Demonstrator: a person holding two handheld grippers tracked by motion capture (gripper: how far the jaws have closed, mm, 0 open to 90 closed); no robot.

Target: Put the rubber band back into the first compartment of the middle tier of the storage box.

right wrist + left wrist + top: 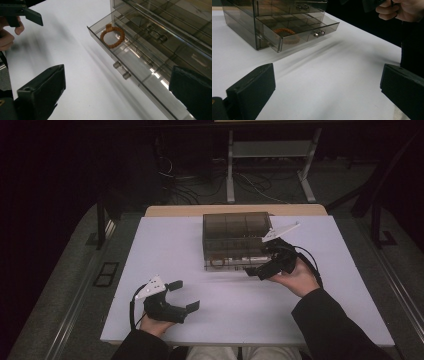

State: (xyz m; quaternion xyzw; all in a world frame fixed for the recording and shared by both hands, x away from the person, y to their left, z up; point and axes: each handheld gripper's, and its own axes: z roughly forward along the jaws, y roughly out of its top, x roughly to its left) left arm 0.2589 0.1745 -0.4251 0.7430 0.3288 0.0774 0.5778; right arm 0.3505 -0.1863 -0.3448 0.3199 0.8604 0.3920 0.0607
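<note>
The left gripper (181,295) sits in the lower left of the high view, held by the person's left hand (152,324). Its two black jaws are wide apart with nothing between them. In the left gripper view (327,87) the jaws stand at the bottom left and bottom right, with bare white table (317,82) between them.

The right gripper (256,270) is right of the middle of the high view, held in the right hand (299,279). It is just in front of the drawer box (237,238). In the right gripper view (117,87) its jaws are also wide apart and hold nothing. One jaw is at the bottom left over the table (82,82), and the other is at the bottom right, in front of the open drawer (140,72).

The drawer box is see-through and grey, and it stands at the top middle of the table (170,250) in the high view. Its bottom drawer (299,33) is pulled out. An orange ring (112,36) made of braided cord lies flat inside that drawer, near one end of it. In the left gripper view the ring (285,32) shows through the clear drawer wall in the upper left of the frame. The drawer has a small clear handle (121,71) on its front, near the middle of the right gripper view.
</note>
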